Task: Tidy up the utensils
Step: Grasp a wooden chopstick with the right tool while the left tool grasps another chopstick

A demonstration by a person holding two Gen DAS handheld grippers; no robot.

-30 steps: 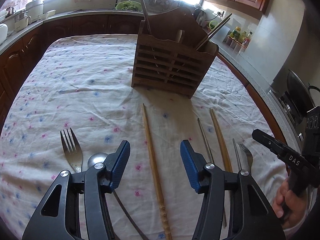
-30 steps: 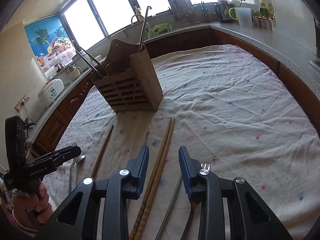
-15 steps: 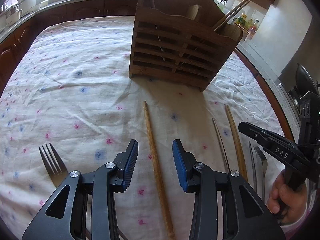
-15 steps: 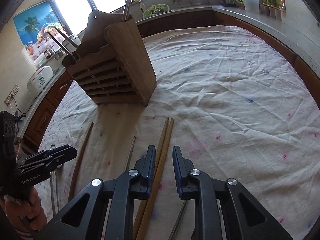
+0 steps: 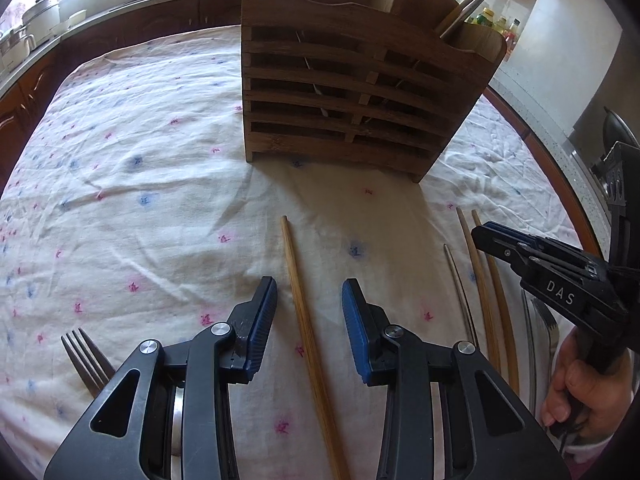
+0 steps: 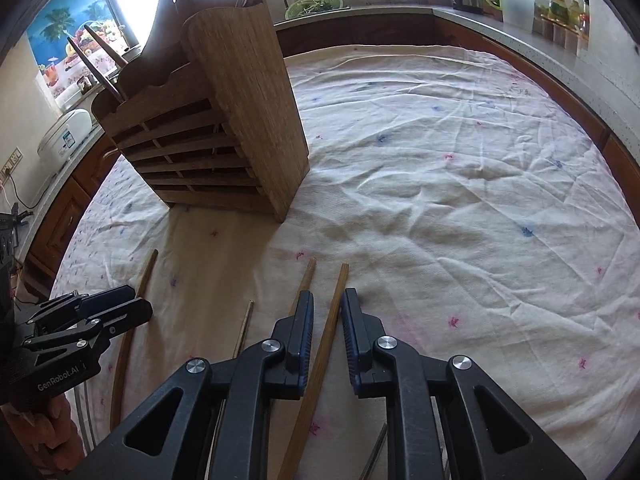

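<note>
Room: kitchen, wood cabinets and window behind; a table is covered by a wrinkled cloth [image 5: 140, 184], white with small pink and blue flowers.
Holder: slatted wooden utensil holder [image 5: 352, 112] is stood mid-table, toward the far edge; chopsticks are seen leaning in one end compartment.
Left gripper [image 5: 308, 316]: jaws closing, moderately apart, set astride a single chopstick [image 5: 298, 296]; pads not yet pressed on it.
Right gripper [image 6: 326, 328]: jaws narrow, one chopstick of a pair [image 6: 332, 320] framed between them; a slim gap is seen on each side. Its mate lies just outside the left jaw.
Other pieces: a fork [image 5: 86, 356] is laid near the table's near edge; thin metal pieces lie beside the pair.
Materials: chopsticks slender, smooth, round bamboo; pads ribbed blue rubber; cloth soft and loose.
Risks: a round stick may roll or pivot out of a shallow pinch; the cloth may be caught and dragged by low fingertips; the mate may be nudged askew.
</note>
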